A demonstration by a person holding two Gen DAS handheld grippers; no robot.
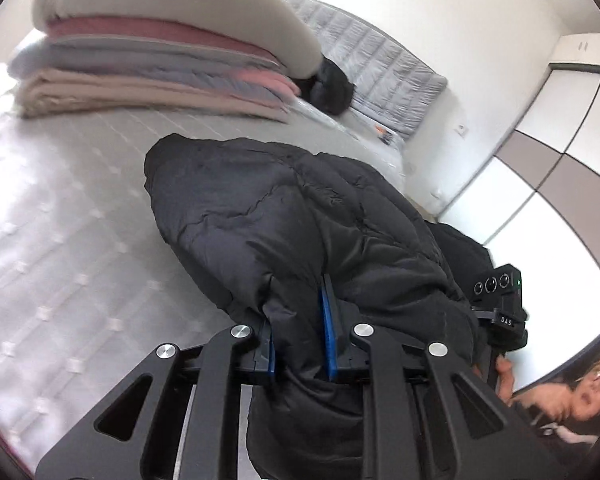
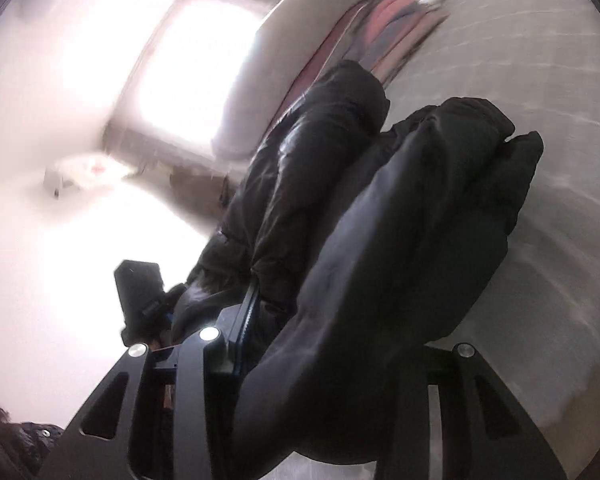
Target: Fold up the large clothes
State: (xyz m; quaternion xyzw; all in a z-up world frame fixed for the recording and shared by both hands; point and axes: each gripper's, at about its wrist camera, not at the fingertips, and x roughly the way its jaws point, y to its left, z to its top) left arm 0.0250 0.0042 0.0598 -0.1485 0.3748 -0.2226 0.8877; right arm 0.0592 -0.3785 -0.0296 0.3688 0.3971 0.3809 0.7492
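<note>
Both grippers (left [image 1: 298, 320], right [image 2: 284, 320]) clamp black jacket [image 1: 300, 216]

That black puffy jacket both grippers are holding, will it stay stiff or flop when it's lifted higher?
Probably floppy: the black jacket droops past the left gripper and bulges over the right gripper. Its quilted puffiness suggests light but bulky. The shiny shell may slip.

A black puffer jacket [image 1: 300, 216], bunched and lifted, hangs draped over the grey quilted bed [image 1: 60, 220].

One black jacket [image 1: 300, 216], two claws, four folded blankets [image 1: 148, 68].
</note>
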